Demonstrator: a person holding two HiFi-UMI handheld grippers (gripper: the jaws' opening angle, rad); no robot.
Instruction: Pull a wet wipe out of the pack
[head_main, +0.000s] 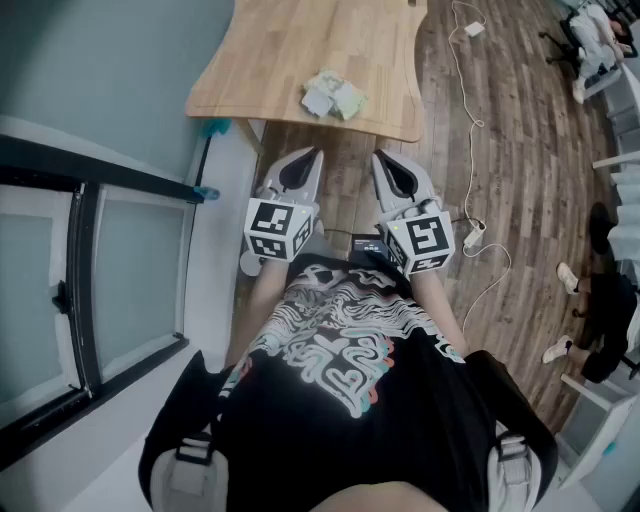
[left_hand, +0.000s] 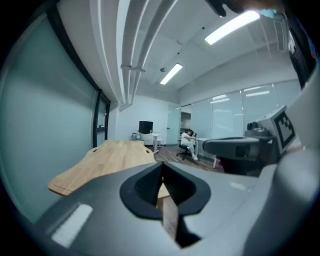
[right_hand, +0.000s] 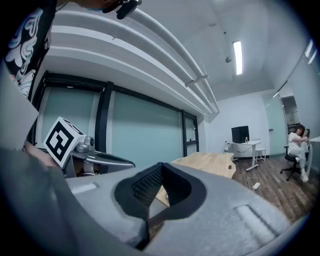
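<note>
The wet wipe pack (head_main: 335, 97), pale green and white and crumpled, lies near the front edge of the wooden table (head_main: 290, 50). Both grippers are held side by side in front of the person's chest, short of the table and over the floor. The left gripper (head_main: 312, 155) and the right gripper (head_main: 383, 158) each have their jaws together with nothing between them. In the left gripper view the left gripper (left_hand: 162, 165) points toward the table (left_hand: 110, 155); the right gripper (right_hand: 161, 167) does the same in its own view. Neither gripper view shows the pack.
A glass partition with dark frames (head_main: 100, 270) runs along the left. White cables and a power strip (head_main: 473, 235) lie on the wood floor to the right of the table. A person sits at the right edge (head_main: 590, 320); another sits on a chair far back (left_hand: 189, 142).
</note>
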